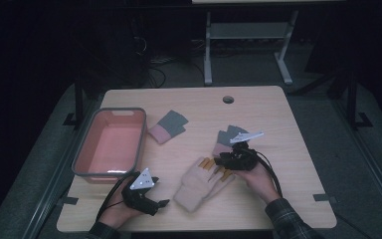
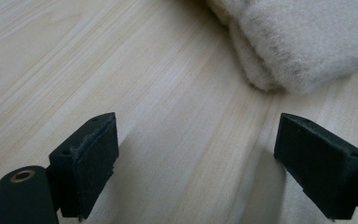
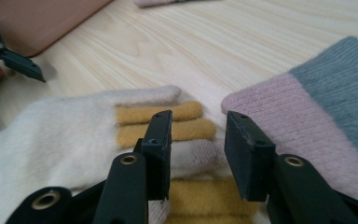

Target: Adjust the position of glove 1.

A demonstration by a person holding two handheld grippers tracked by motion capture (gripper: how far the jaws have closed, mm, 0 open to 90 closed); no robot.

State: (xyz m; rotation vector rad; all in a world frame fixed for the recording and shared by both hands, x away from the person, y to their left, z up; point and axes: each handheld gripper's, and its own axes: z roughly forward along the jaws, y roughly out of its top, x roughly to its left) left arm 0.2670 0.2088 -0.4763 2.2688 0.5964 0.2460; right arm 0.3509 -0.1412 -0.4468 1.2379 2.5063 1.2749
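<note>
While the pink bin [image 1: 110, 144] holds nothing, sorting is not yet begun: my right claw [image 3: 196, 140], partly open, straddles the cream glove's [image 1: 199, 183] fingers on the tabletop [image 1: 189, 104]; my left claw [image 2: 196, 158] gapes wide, empty.

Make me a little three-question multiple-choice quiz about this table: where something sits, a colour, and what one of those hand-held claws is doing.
1. Where is the pink bin?
A. the table's left side
B. the table's right edge
C. on the floor

2. What colour are the fingers of the cream glove?
A. blue
B. mustard yellow
C. green

3. How do the jaws of the left gripper stand?
A. shut on the glove
B. shut on nothing
C. wide apart over bare wood

Answers:
1. A: in the high view it sits at the left, by the table's left edge.
2. B: the right gripper view shows yellow fingers beside the right gripper.
3. C: the left gripper view shows bare wood between them, the glove ahead.
</note>
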